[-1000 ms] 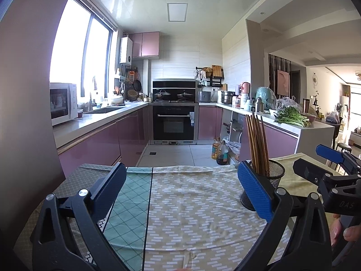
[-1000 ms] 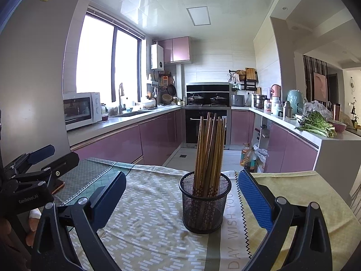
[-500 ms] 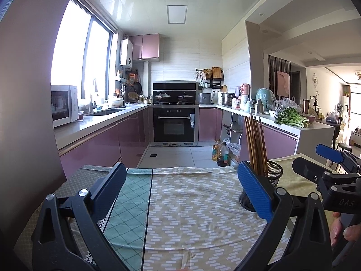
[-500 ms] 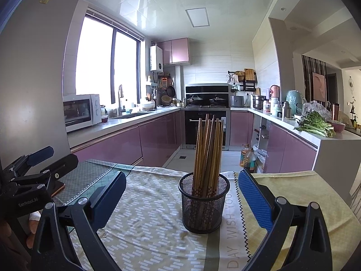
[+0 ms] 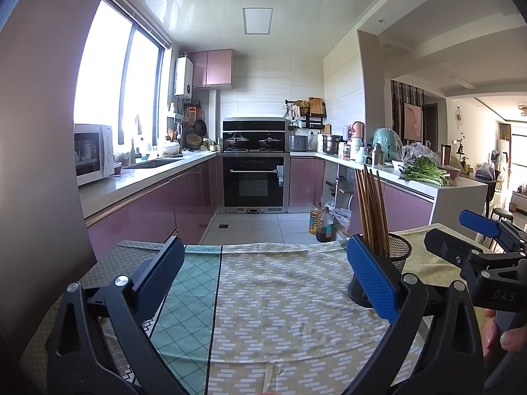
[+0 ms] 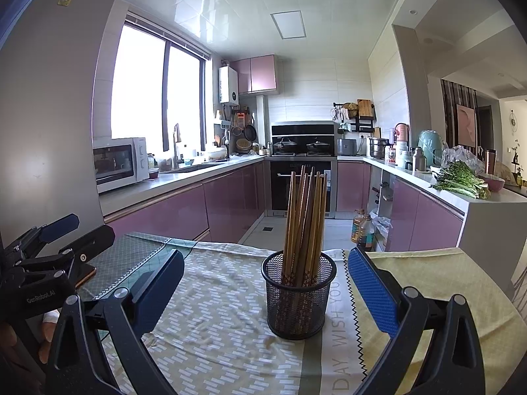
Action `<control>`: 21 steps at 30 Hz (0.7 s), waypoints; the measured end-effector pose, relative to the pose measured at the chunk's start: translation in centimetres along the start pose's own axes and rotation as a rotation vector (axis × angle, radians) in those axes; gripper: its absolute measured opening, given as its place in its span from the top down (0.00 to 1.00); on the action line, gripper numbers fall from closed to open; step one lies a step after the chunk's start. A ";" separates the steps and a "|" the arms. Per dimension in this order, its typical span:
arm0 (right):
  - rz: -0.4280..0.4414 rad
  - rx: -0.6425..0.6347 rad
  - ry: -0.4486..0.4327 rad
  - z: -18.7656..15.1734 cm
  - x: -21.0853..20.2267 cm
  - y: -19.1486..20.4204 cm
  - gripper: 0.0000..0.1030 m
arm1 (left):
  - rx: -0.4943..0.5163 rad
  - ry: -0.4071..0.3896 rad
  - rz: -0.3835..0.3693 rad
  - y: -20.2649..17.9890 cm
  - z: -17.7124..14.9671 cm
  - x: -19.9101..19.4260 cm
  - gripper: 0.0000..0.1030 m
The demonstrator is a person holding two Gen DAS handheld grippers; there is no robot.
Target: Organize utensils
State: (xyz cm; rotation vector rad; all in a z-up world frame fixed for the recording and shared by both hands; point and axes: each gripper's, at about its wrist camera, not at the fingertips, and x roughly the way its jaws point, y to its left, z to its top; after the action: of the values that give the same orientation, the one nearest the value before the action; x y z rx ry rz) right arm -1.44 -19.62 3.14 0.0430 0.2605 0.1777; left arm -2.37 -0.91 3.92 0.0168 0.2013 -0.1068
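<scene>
Both wrist views face the kitchen across the table; they share the mesh cup [image 6: 298,296], perhaps nearer rightward.

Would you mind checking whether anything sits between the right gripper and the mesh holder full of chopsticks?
Nothing visible does. The right gripper is open and faces the mesh holder head-on, with only bare tablecloth between them. The chopsticks stand upright inside the holder, and the left gripper is off to the side.

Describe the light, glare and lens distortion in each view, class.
Left wrist view: window blown out white, walls and counters bowed by the fisheye, corners dark. Right wrist view: window likewise overexposed, ceiling glossy with reflections, chopsticks sharp and evenly lit.
</scene>
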 end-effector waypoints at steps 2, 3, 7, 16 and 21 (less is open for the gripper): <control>0.000 -0.001 -0.003 0.0 -0.1 0.0 0.06 | 0.000 0.001 0.000 0.0 0.0 0.1 0.06; 0.000 -0.001 -0.004 0.1 -0.1 0.0 0.06 | 0.001 0.001 0.000 0.0 0.0 0.0 0.06; 0.000 0.000 -0.007 0.1 -0.1 0.0 0.06 | 0.000 0.001 -0.002 -0.1 0.0 0.0 0.06; 0.002 0.000 -0.007 0.2 -0.1 0.1 0.06 | -0.001 0.000 0.000 -0.1 -0.1 0.0 0.06; 0.001 0.001 -0.008 0.2 -0.1 0.1 0.06 | -0.001 0.001 -0.001 -0.2 -0.1 0.0 0.06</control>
State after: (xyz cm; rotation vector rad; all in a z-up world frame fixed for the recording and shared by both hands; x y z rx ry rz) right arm -1.53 -19.56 3.34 0.0444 0.2528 0.1789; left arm -2.36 -1.08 3.84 0.0159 0.2025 -0.1075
